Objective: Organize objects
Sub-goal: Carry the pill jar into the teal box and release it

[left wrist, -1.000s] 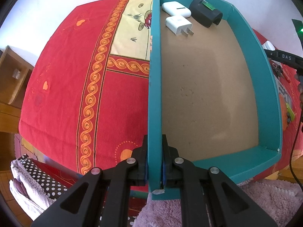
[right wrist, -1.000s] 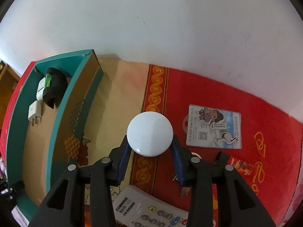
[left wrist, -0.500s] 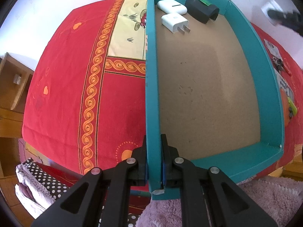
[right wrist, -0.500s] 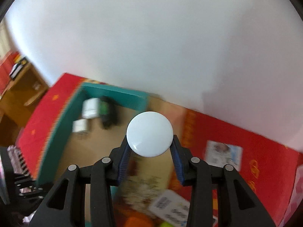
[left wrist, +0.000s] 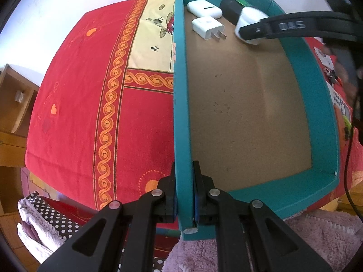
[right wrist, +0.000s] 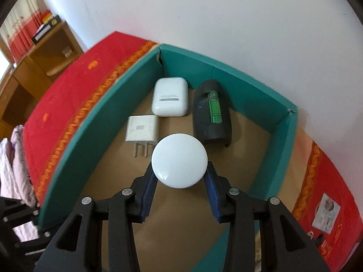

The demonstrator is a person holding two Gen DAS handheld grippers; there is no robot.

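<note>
- Teal box (right wrist: 226, 77): open-topped, on a red patterned cloth; left gripper (left wrist: 184, 200) is clamped on its side wall.
- Right gripper (right wrist: 179, 182): pinches a white round puck (right wrist: 179, 161) above the box floor.
- In the box's far corner: black device (right wrist: 211, 113), earbud case (right wrist: 170, 96), white charger plug (right wrist: 141, 129).
- Placing step; next, probably lower and release beside them.

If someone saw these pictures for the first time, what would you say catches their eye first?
Probably the white round puck, pinched in the right gripper over the teal cardboard box. At the box's far end lie a white earbud case, a white plug charger and a black device with a green strip. The left gripper clamps the box's near wall, on a red patterned cloth.
</note>
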